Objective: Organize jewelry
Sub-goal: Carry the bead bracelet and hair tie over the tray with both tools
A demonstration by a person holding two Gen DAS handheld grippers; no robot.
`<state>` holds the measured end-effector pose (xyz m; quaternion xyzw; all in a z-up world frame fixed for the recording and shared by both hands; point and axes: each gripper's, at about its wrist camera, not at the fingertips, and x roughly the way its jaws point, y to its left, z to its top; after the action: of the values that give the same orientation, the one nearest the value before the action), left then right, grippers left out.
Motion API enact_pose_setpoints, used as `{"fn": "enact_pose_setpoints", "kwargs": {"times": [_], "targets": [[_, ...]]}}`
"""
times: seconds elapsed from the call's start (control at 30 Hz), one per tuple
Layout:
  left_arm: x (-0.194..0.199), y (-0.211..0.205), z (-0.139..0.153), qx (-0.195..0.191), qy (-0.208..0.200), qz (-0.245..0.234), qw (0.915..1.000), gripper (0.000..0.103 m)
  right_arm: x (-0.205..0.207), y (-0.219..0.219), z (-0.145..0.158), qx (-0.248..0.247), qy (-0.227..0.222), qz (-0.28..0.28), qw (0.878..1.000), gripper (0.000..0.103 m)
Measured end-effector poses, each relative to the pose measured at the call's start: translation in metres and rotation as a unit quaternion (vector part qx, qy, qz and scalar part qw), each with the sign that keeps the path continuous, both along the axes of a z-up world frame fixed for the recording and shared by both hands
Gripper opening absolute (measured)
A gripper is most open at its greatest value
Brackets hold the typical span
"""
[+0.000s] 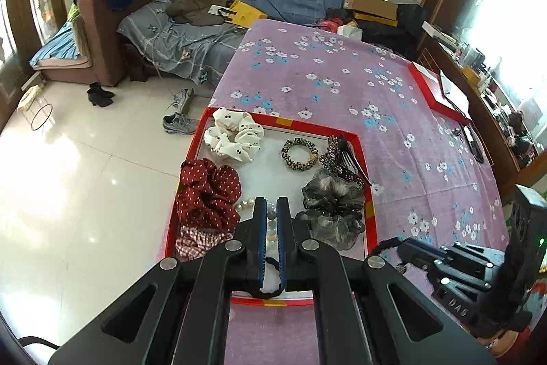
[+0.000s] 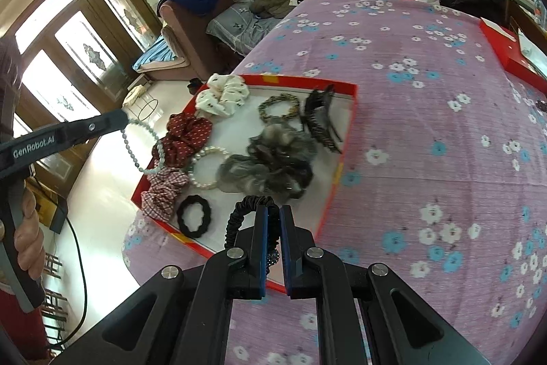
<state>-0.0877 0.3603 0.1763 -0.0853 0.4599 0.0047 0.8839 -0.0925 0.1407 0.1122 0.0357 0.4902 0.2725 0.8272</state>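
A red tray (image 1: 371, 211) (image 2: 333, 194) with a white floor lies on the purple flowered bedspread. It holds scrunchies, a pearl bracelet (image 2: 205, 166), a black hair tie (image 2: 194, 216), a leopard hair tie (image 1: 299, 153) and a dark claw clip (image 2: 319, 119). My left gripper (image 1: 271, 202) (image 2: 123, 122) is shut on a grey-white bead bracelet (image 1: 271, 221) (image 2: 136, 164), which hangs over the tray's left edge. My right gripper (image 2: 273, 211) (image 1: 401, 247) is shut on a black ruffled hair band (image 2: 239, 214) (image 1: 384, 243) above the tray's near corner.
A red box lid (image 1: 430, 91) (image 2: 502, 50) lies at the bed's far right. Left of the bed is tiled floor with shoes (image 1: 177, 122) on it. A cluttered sofa (image 1: 191, 33) stands behind. A hand (image 2: 30, 238) grips the left gripper's handle.
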Motion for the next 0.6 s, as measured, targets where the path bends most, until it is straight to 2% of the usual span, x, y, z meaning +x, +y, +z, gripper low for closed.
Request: {"fn": "enact_pose_setpoints", "kwargs": {"times": [0.1, 0.27, 0.6], "targets": [[0.007, 0.001, 0.001, -0.003, -0.002, -0.014, 0.9999, 0.005, -0.002, 0.011, -0.002, 0.001, 0.001, 0.003, 1.000, 0.008], [0.024, -0.006, -0.001, 0.014, 0.000, -0.040, 0.9991, 0.005, -0.004, 0.019, -0.007, 0.002, 0.005, 0.001, 1.000, 0.008], [0.068, -0.034, -0.023, 0.041, 0.021, -0.088, 0.9950, 0.005, 0.001, 0.011, -0.014, -0.002, 0.016, -0.021, 1.000, 0.008]]}}
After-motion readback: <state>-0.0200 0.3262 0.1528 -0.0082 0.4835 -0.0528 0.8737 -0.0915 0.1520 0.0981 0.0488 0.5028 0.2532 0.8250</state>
